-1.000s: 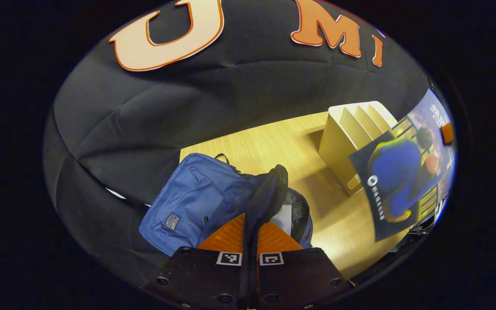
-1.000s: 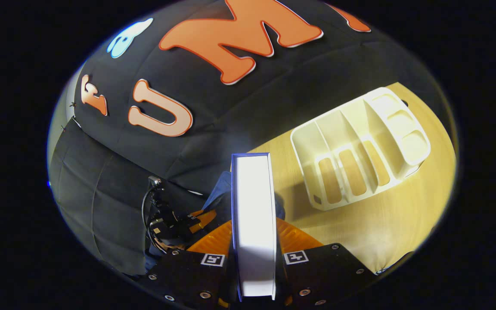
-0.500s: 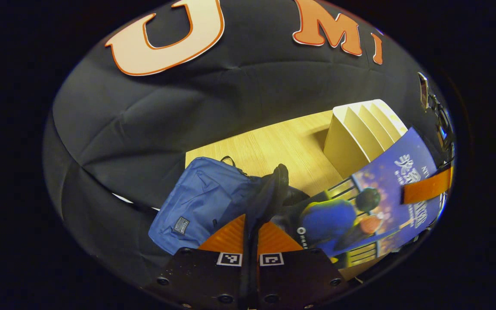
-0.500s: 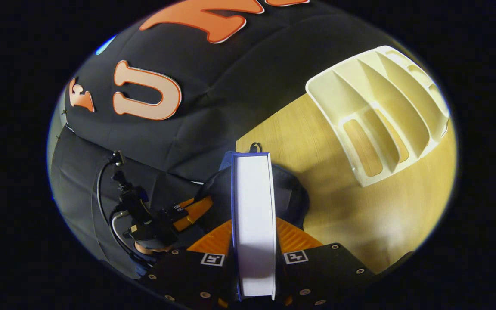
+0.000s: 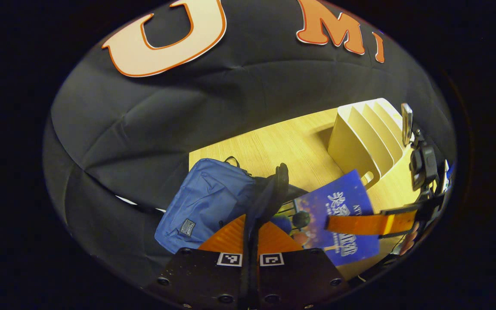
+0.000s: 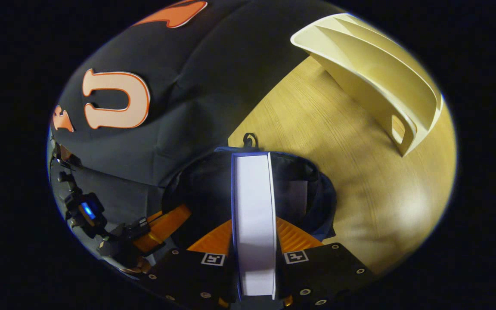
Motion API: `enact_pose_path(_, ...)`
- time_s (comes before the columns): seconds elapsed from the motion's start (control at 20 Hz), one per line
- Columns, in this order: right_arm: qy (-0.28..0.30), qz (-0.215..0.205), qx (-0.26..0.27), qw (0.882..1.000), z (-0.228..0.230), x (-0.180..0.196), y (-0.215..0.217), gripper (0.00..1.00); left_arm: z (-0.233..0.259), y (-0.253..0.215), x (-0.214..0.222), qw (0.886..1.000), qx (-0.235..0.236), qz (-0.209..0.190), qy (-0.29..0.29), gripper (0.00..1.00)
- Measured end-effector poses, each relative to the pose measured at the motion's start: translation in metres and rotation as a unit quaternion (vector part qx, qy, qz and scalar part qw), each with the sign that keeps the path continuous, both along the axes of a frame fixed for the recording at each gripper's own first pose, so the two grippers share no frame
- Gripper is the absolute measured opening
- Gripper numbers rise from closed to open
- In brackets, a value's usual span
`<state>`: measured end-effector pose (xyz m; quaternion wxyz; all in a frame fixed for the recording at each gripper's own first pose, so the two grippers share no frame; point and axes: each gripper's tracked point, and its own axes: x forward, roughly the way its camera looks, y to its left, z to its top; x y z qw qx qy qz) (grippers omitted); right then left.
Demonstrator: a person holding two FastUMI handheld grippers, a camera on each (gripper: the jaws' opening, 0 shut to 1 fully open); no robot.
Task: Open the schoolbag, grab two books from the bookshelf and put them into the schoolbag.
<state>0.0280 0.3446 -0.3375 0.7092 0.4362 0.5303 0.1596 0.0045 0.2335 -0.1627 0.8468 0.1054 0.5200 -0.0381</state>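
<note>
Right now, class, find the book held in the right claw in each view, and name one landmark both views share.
Left gripper view: the book shows its blue cover at lower right, entering the schoolbag.
Right gripper view: the book stands edge-on at bottom centre, between the right claw's fingers, over the open bag.
Shared landmark: the cream bookshelf on the wooden table.

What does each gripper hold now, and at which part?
The right gripper clamps the blue-covered book across its covers. The left gripper pinches the blue fabric schoolbag by its dark opening edge.
</note>
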Motion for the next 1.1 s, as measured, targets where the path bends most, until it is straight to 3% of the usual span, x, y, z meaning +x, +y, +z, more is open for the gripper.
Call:
enact_pose_path(0.35,0.007,-0.065,0.048,0.997,-0.016,0.013,0.034,0.35,0.006,-0.015,0.004,1.000,-0.004,-0.023,-0.001,0.01)
enact_pose_path(0.55,-0.002,-0.075,0.054,0.996,-0.021,0.014,0.041,0.35,0.003,-0.023,0.003,0.999,-0.017,-0.032,0.005,0.01)
enact_pose_path(0.6,0.001,-0.074,0.059,0.996,-0.024,0.012,0.045,0.24,0.003,-0.027,0.003,0.999,-0.020,-0.033,0.006,0.01)
enact_pose_path(0.65,0.004,-0.076,0.065,0.995,-0.027,0.012,0.051,0.35,0.002,-0.029,0.002,0.999,-0.023,-0.036,0.007,0.01)
enact_pose_path(0.7,0.006,-0.079,0.070,0.994,-0.031,0.013,0.055,0.26,0.001,-0.032,0.001,0.999,-0.027,-0.037,0.008,0.01)
enact_pose_path(0.75,0.009,-0.082,0.075,0.994,-0.035,0.015,0.060,0.36,0.001,-0.037,0.000,0.999,-0.031,-0.039,0.011,0.01)
enact_pose_path(0.9,0.037,-0.073,0.077,0.994,-0.054,0.005,0.074,0.38,-0.002,-0.039,-0.002,0.999,-0.033,-0.038,0.013,0.01)
enact_pose_path(0.95,0.059,-0.064,0.071,0.994,-0.061,0.000,0.073,0.34,-0.002,-0.037,-0.003,0.999,-0.032,-0.036,0.014,0.01)
enact_pose_path(1.0,0.072,-0.058,0.064,0.994,-0.061,-0.003,0.078,0.39,-0.003,-0.034,-0.002,0.999,-0.032,-0.032,0.016,0.01)
enact_pose_path(1.05,0.076,-0.049,0.063,0.994,-0.058,-0.007,0.079,0.61,-0.003,-0.032,-0.002,0.999,-0.032,-0.031,0.016,0.01)
enact_pose_path(1.1,0.069,-0.048,0.058,0.995,-0.055,-0.003,0.074,0.65,-0.002,-0.030,-0.002,0.999,-0.031,-0.030,0.014,0.01)
